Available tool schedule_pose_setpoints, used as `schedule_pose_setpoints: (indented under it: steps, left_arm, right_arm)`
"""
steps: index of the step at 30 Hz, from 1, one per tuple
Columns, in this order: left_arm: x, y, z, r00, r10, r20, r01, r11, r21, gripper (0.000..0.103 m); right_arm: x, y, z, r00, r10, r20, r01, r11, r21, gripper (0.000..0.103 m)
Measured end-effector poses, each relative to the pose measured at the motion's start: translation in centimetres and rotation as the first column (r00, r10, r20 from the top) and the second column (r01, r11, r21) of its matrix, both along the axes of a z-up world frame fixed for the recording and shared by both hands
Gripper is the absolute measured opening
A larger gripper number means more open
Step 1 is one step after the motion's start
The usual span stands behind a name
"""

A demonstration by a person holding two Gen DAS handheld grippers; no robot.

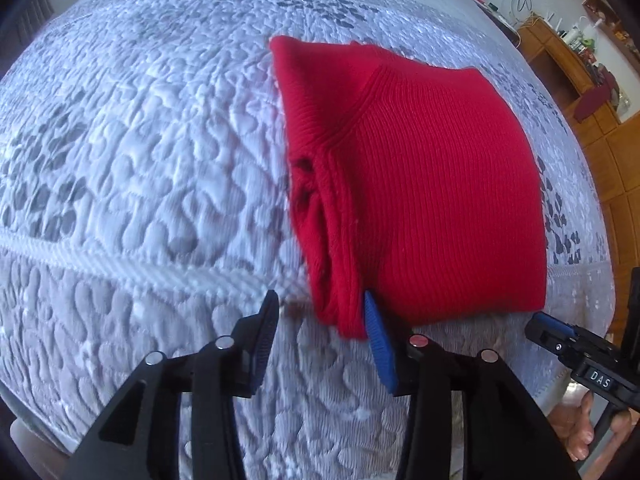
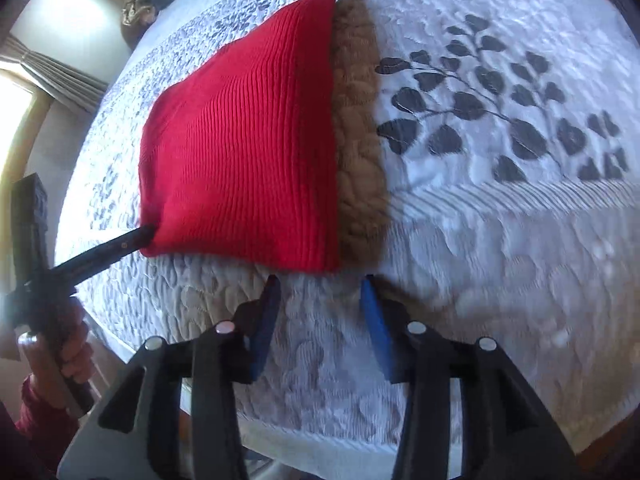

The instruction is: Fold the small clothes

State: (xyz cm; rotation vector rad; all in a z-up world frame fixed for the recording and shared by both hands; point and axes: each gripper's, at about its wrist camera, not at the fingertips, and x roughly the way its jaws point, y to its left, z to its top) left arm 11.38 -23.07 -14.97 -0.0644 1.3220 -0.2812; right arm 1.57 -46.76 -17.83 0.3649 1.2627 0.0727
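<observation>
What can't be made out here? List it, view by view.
- Left wrist view: whether the blue pad touches the red knit garment; motion blur at the corner.
- Right wrist view: the left tongs' tips, hidden behind the garment's corner.
- Left wrist view: the right tongs, cut off by the frame edge.
- Right wrist view: the bedspread under the garment.

The red sweater (image 1: 432, 200) lay folded into a compact, roughly square bundle on the bedspread (image 1: 140, 140), near its front edge. It was a ribbed knit, its top layer smooth and flat. Along one side the folded layers showed as stacked edges with a raised seam running diagonally across the upper corner.
</observation>
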Motion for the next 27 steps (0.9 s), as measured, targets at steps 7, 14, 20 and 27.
schedule_pose_setpoints:
  steps: [7,14,20,27]
  left_arm:
    - [-3.0,1.2,0.7,1.000,0.027,0.016,-0.028,0.996,0.086,0.053]
    - [-6.3,2.0,1.8,0.998,0.051,0.038,-0.055,0.990,0.128,0.057]
    - [-7.7,1.8,5.6,0.988,0.025,0.152,-0.050,0.986,0.159,0.063]
    - [-7.3,0.9,8.5,0.979,0.002,0.206,-0.038,0.985,0.170,0.063]
  right_arm:
    - [-3.1,1.4,-0.4,1.000,-0.010,-0.019,0.008,0.996,-0.086,0.049]
    - [-4.6,2.9,0.8,1.000,-0.016,-0.003,0.015,0.991,-0.134,0.075]
    - [-4.7,4.6,2.6,0.999,-0.034,0.025,0.037,0.988,-0.151,0.084]
    - [-4.4,5.5,5.1,0.998,-0.026,0.063,0.037,0.984,-0.172,0.089]
